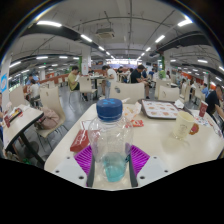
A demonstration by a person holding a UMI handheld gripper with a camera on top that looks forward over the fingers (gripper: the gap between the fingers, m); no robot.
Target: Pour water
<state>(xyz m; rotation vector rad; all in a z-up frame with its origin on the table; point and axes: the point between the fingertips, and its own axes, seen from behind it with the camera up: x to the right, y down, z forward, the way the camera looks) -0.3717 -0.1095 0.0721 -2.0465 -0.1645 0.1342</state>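
Gripping bottle (110,140), tongs (111,160) (fingertips hidden)

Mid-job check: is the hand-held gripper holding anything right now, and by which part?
Yes. The hand-held gripper holds the water bottle, both pads pressed on the lower body, well below the blue cap.

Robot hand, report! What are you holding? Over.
Gripper shut on water bottle, upright, blue cap on. Cup beyond, to the right. Nothing between them.
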